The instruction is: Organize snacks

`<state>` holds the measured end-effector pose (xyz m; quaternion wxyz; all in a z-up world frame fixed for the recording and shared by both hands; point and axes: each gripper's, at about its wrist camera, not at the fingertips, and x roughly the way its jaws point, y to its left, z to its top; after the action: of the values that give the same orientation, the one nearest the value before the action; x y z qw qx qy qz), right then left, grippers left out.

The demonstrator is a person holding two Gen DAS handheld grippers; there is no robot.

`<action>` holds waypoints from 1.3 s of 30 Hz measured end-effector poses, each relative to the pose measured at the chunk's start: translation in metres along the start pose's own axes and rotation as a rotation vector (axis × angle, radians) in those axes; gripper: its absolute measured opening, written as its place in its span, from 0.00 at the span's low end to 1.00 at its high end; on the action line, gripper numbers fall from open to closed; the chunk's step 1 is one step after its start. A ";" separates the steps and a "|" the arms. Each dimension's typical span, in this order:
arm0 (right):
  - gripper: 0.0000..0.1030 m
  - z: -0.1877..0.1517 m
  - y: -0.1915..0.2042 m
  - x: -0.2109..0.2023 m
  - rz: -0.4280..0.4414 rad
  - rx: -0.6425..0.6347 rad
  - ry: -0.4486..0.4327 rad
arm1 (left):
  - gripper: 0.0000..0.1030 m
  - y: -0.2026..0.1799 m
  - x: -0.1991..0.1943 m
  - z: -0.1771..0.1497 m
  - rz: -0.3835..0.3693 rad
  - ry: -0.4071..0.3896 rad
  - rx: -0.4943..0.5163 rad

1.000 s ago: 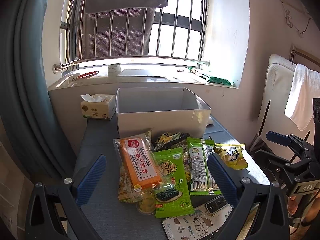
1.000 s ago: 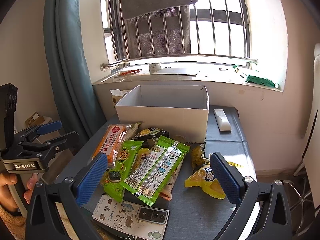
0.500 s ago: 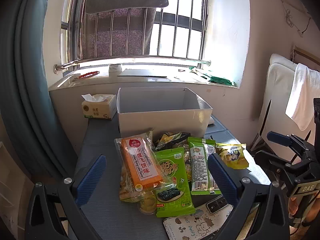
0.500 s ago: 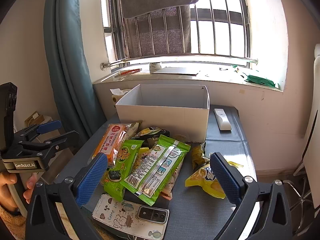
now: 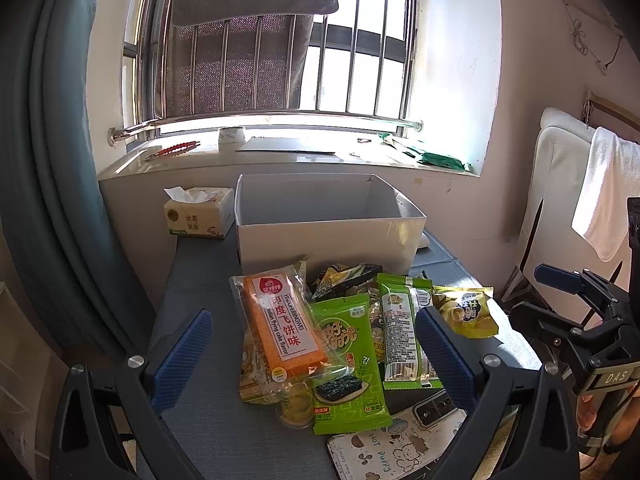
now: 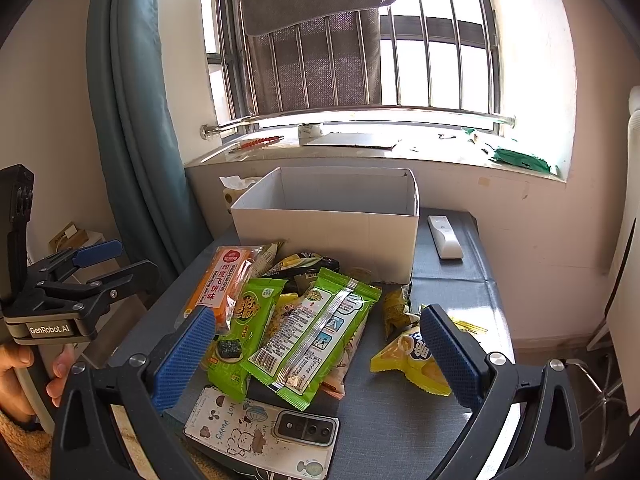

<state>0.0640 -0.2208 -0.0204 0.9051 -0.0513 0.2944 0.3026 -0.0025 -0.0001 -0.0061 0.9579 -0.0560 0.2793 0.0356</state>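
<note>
A barred window (image 5: 288, 64) w/ a grey cloth hung over its rail is seen behind a sill, a teal curtain (image 6: 132, 120) to one side. A grey table (image 5: 208, 424) is set below the sill. At its far end an open white box (image 5: 328, 224) is placed, nothing visible inside from these views. A tissue pack (image 5: 200, 218) is found beside the box on one side, a white remote (image 6: 445, 236) on the other. The snack pile is heaped on the table just in front of the box: an orange cake packet (image 5: 282, 324) lies on top, a green seaweed bag (image 5: 346, 364) next to it, a long green wafer pack (image 6: 316, 328) across the middle, a yellow chip bag (image 6: 412, 360) apart toward the edge. A phone (image 6: 262, 428) in a cartoon case is laid nearest the cams. Left gripper (image 5: 316, 356) and right gripper (image 6: 316, 360) are both held spread wide above the pile, nothing btwn the blue pads.
</note>
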 end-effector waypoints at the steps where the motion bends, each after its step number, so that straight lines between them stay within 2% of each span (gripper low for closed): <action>1: 1.00 0.000 0.000 0.001 -0.002 -0.001 0.001 | 1.00 0.000 0.000 0.000 0.001 0.000 0.000; 20: 1.00 -0.006 0.008 0.021 -0.011 -0.009 0.057 | 1.00 0.006 0.000 -0.001 0.011 0.001 -0.008; 24: 1.00 -0.007 0.009 0.042 -0.023 0.000 0.099 | 1.00 0.008 0.000 -0.003 0.015 0.004 -0.012; 31: 1.00 -0.008 0.002 0.110 -0.119 0.014 0.265 | 1.00 0.014 0.005 -0.010 0.022 0.023 -0.022; 36: 1.00 -0.014 0.007 0.145 -0.122 -0.004 0.339 | 1.00 0.023 0.009 -0.015 0.033 0.042 -0.041; 37: 0.97 -0.016 0.009 0.151 -0.135 -0.013 0.361 | 1.00 0.025 0.010 -0.016 0.035 0.045 -0.046; 38: 0.89 -0.019 0.010 0.154 -0.128 -0.011 0.373 | 1.00 0.027 0.011 -0.017 0.037 0.048 -0.050; 39: 0.73 -0.021 0.010 0.155 -0.103 0.004 0.383 | 1.00 0.029 0.011 -0.018 0.040 0.051 -0.052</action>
<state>0.1477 -0.1384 -0.1248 0.8469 -0.1211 0.4589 0.2400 -0.0055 0.0269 -0.0299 0.9478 -0.0763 0.3036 0.0608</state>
